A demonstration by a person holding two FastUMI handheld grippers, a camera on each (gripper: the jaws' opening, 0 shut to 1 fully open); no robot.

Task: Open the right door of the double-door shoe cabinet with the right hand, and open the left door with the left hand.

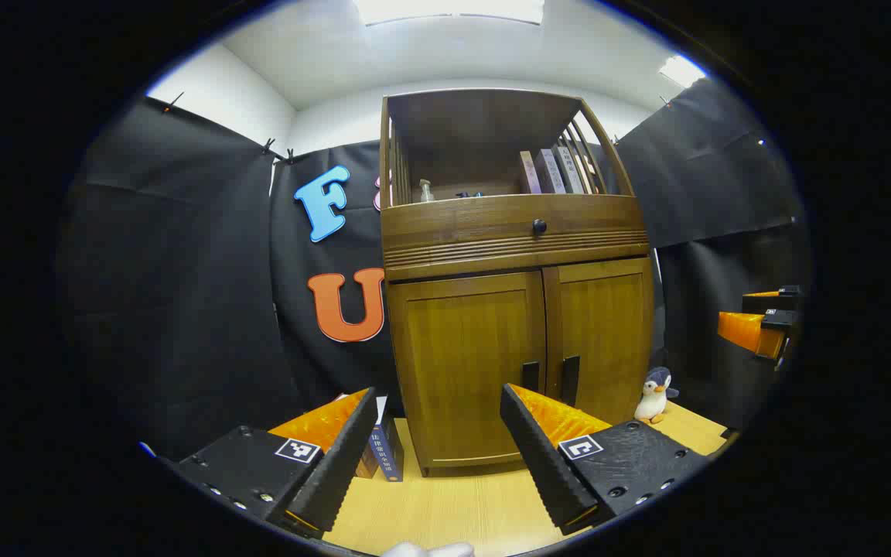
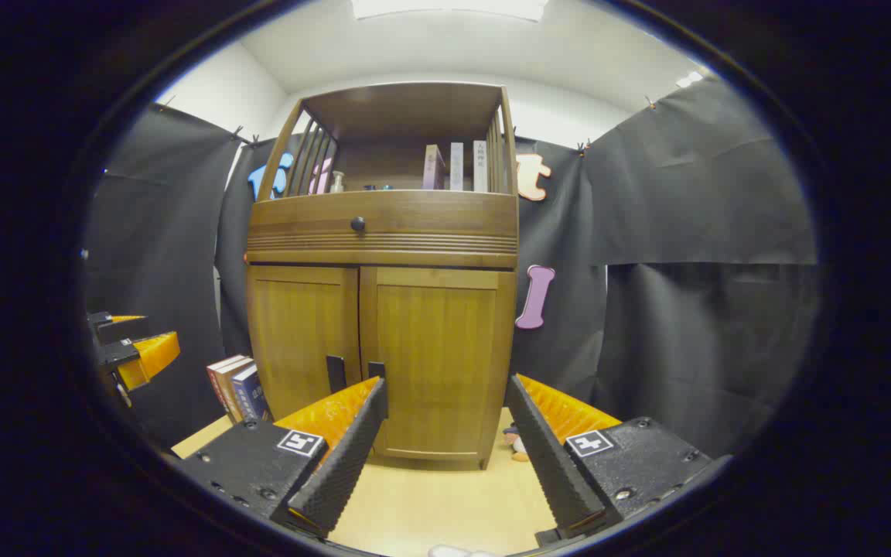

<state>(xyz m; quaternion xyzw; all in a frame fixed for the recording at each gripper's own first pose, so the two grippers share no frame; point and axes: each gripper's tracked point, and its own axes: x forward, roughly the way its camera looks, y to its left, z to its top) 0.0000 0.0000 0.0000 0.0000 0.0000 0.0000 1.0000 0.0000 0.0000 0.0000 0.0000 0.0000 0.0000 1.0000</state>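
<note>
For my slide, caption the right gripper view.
Open right gripper faces the closed shoe cabinet, fingers spread.

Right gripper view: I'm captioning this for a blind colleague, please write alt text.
A wooden shoe cabinet stands with both doors shut, the open right tongs held short of it. Books stand at its left, and the left tongs hover at the left edge.

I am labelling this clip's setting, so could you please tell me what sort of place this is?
Probably a staged recording booth, not a home: black cloth walls hang clipped around a wooden shoe cabinet on a pale table, with a toy penguin beside it.
</note>
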